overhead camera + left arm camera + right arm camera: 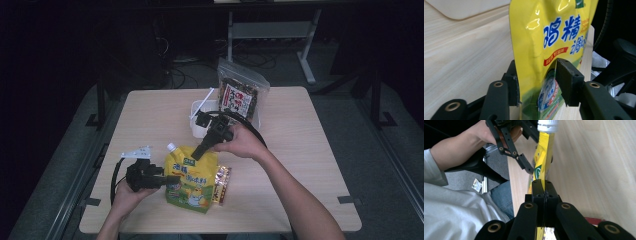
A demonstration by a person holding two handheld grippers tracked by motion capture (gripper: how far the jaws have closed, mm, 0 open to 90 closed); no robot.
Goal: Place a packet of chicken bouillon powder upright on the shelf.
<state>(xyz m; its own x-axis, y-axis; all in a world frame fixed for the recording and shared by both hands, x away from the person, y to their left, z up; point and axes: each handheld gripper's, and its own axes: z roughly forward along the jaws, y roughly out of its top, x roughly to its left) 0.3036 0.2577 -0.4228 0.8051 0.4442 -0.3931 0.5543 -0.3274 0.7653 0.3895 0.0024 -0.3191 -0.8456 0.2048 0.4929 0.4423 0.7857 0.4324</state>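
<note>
Right gripper view: right gripper [543, 188] jaws clamp the yellow spouted pouch [543, 155] near its top; left gripper [537, 82] jaws straddle its lower edge, parted.

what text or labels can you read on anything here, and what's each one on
"鸡精" in big blue characters: on the yellow pouch, read in the left gripper view.
Red banner under those characters, same pouch: print too small to read.
Blue characters at the pouch's right edge: cut off, unreadable.
Round blue badge low on the pouch: partly behind a jaw, unreadable.
White label on the dark snack bag: red and black print, too blurred.
Small gold packet: print too small.
</note>
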